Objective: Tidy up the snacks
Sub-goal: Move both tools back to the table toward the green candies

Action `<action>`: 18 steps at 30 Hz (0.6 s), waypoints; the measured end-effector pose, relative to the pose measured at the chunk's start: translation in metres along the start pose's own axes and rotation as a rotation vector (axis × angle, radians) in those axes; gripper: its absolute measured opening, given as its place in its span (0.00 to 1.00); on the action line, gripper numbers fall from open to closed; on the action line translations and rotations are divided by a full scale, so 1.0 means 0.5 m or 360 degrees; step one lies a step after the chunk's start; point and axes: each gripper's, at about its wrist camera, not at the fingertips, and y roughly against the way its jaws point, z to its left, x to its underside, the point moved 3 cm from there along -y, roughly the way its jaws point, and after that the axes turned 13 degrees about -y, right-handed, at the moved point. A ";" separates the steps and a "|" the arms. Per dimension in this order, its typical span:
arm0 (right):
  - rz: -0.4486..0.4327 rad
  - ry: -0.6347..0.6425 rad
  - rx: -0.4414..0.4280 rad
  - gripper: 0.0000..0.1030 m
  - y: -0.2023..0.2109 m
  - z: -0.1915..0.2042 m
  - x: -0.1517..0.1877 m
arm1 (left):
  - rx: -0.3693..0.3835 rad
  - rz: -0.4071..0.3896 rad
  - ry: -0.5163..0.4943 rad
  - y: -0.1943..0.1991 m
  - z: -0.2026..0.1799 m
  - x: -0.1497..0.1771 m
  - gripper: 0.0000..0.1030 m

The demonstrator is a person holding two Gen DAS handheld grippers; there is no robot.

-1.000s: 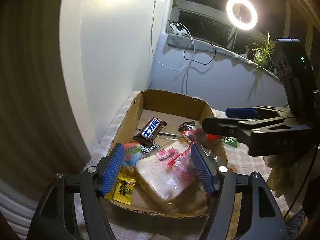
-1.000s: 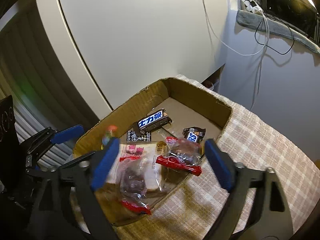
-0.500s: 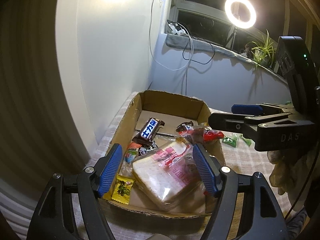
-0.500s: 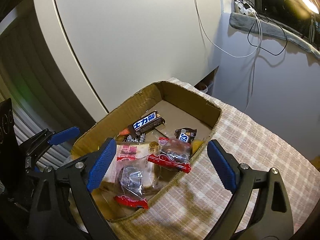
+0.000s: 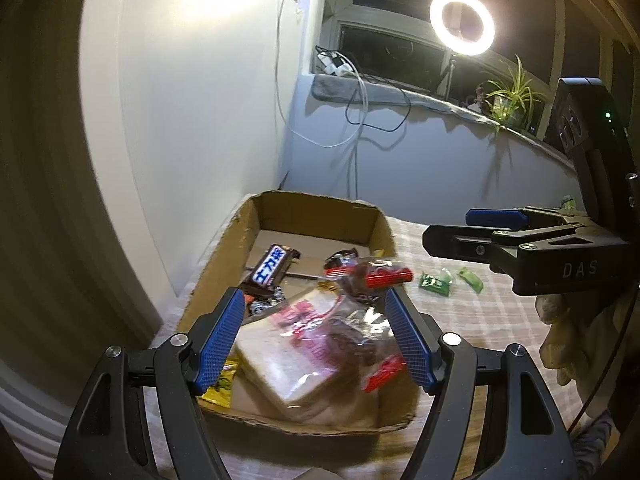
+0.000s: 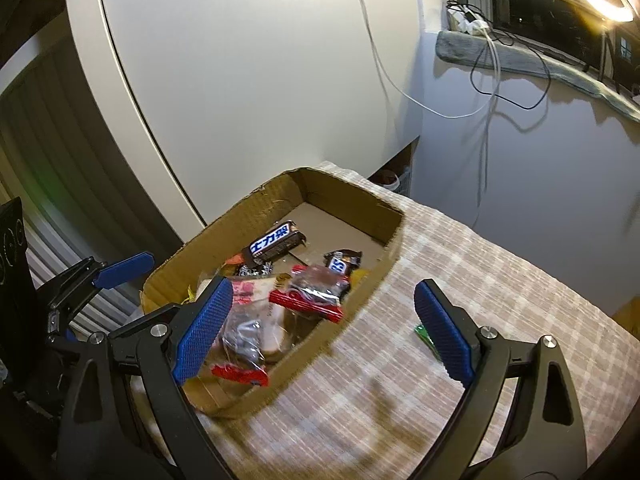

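On the checked tablecloth (image 6: pixel 472 280), a shallow cardboard box (image 6: pixel 360 204) is sitting toward ten o'clock from where I am standing, its corrugated walls rough-cut and slightly bowed. Most of the tidying is looking done: the box is already holding a brown chocolate bar (image 6: pixel 276 240) with a glossy wrapper, a smaller bar of the same kind (image 6: pixel 342 262) at three o'clock of it, a soft square of sliced bread in a clear printed bag (image 5: pixel 296 352), two crinkly clear packets with red sealed edges (image 6: pixel 312 294) lying over the bread, and a small yellow sachet (image 5: pixel 222 386) tucked at the near corner. Still waiting outside are green foil-wrapped candies (image 5: pixel 436 282), lying on the cloth at three o'clock of the box, well apart from its wall; I am counting at least two, and they appear to be what remains to gather. Both tools are hanging above the scene and carrying nothing: the left gripper (image 5: pixel 316 340) is standing with its blue knurled pads spread wide over the bread, touching none of it, and the right gripper (image 6: pixel 320 328) is likewise gaping, straddling the box's right wall with one pad over the packets and the other over bare cloth. A gloved hand (image 5: pixel 564 344) is gripping the right tool's handle.
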 end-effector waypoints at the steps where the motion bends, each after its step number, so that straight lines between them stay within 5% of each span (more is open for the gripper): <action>1: -0.0007 -0.0006 0.0000 0.91 0.008 -0.007 0.001 | 0.0005 -0.0001 -0.0004 0.001 -0.004 -0.001 0.71; 9: -0.0063 -0.0105 0.0058 0.91 0.079 -0.111 0.008 | 0.0080 -0.0021 -0.0051 -0.002 -0.061 -0.018 0.70; 18: -0.0071 -0.0218 0.0125 0.91 0.124 -0.247 0.025 | 0.0200 -0.0011 -0.0128 -0.022 -0.158 -0.039 0.57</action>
